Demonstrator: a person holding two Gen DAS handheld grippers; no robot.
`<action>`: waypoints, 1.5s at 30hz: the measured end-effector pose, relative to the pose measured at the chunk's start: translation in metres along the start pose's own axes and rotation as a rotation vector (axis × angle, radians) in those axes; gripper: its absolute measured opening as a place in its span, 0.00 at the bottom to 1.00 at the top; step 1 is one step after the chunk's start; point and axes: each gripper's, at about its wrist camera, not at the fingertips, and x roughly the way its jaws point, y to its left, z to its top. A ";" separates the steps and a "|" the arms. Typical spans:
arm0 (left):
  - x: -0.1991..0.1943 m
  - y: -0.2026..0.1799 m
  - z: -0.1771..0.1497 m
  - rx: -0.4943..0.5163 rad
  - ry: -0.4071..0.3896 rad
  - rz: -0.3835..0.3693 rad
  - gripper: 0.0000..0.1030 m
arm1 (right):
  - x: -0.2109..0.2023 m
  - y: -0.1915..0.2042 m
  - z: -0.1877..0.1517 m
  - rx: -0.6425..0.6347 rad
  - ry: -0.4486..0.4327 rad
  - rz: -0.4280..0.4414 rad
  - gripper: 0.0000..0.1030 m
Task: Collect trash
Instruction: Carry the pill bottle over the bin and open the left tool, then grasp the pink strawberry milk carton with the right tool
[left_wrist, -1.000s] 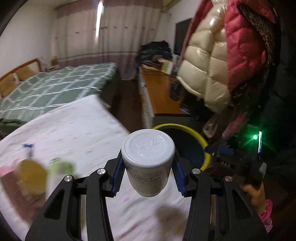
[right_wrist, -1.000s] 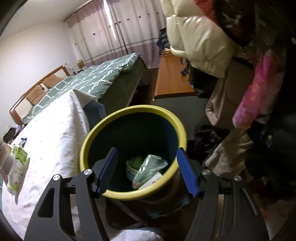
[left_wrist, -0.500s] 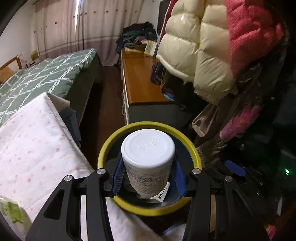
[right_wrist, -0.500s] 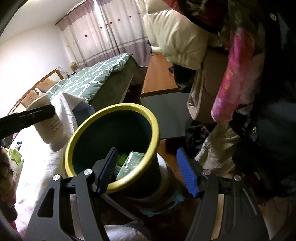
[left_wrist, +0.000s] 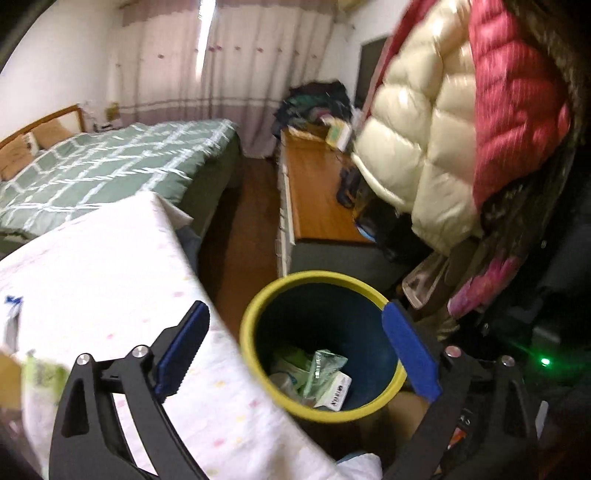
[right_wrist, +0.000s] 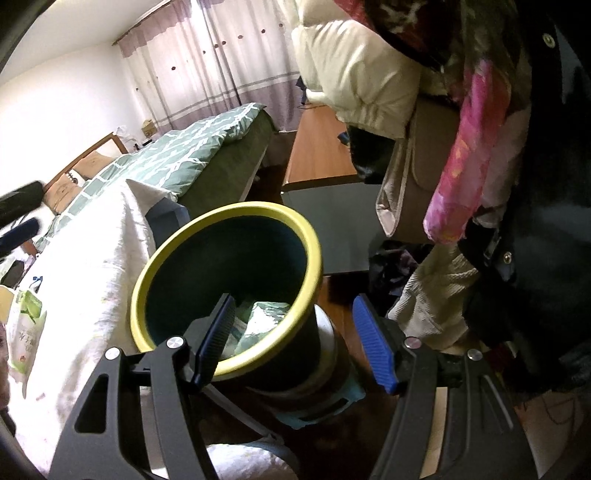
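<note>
A dark blue trash bin with a yellow rim (left_wrist: 258, 306) stands on the floor beside the white spotted tablecloth (left_wrist: 92, 266). Crumpled wrappers and a small carton (left_wrist: 317, 376) lie at its bottom. My left gripper (left_wrist: 299, 354) is open and empty above the bin's mouth. My right gripper (right_wrist: 295, 336) is open and empty, its fingers straddling the near side of the bin's rim (right_wrist: 229, 218). A green-and-white packet (right_wrist: 26, 325) lies on the tablecloth at the far left. The left gripper's fingers (right_wrist: 18, 229) show blurred at the left edge of the right wrist view.
A green checked bed (left_wrist: 110, 166) lies behind the table. A wooden cabinet (left_wrist: 317, 199) stands beyond the bin. Padded cream and red jackets (left_wrist: 443, 129) hang close on the right, above a heap of clothes (right_wrist: 436, 295).
My left gripper carried the white-lidded container over the bin, opened and let it go; it is out of sight now. The right gripper swung slightly right beside the bin.
</note>
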 end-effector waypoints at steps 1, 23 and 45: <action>-0.015 0.008 -0.003 -0.016 -0.020 0.017 0.93 | -0.001 0.003 0.000 -0.005 0.000 0.003 0.61; -0.267 0.210 -0.137 -0.324 -0.247 0.552 0.95 | -0.025 0.192 -0.031 -0.300 0.050 0.239 0.62; -0.353 0.280 -0.190 -0.466 -0.341 0.690 0.95 | -0.053 0.449 -0.079 -0.567 0.112 0.586 0.63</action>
